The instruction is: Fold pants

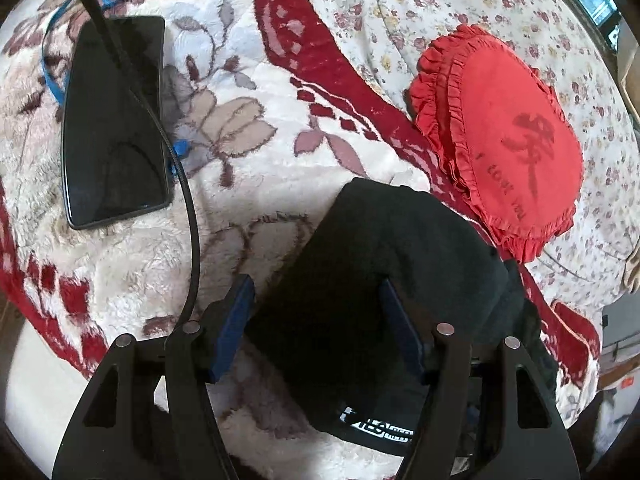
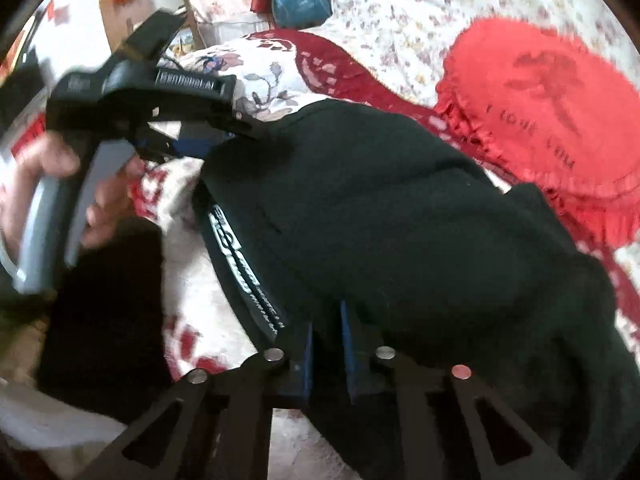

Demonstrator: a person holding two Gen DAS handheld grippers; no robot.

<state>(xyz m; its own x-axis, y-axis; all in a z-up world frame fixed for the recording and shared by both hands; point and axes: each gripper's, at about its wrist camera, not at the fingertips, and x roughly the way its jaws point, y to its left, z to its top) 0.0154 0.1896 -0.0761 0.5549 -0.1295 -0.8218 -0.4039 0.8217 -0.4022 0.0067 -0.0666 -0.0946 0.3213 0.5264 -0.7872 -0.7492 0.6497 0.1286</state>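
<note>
a bed covered by a fluffy cream and red floral blanket (image 1: 248,92). toward its left edge lies a dark phone (image 1: 114,120). the left gripper (image 1: 320,316) stands wide, black pants (image 1: 384,280) between its pads. the right gripper (image 2: 329,344) is pinched nearly closed on the pants' cloth. a red frilled cushion (image 1: 508,144) lies toward the right edge.

The pants (image 1: 384,280) lie on the blanket (image 1: 248,128) before me. The pillow (image 1: 508,140) rests right of them, touching, on the bed (image 1: 400,8). The phone (image 1: 116,120) lies left, well apart.
</note>
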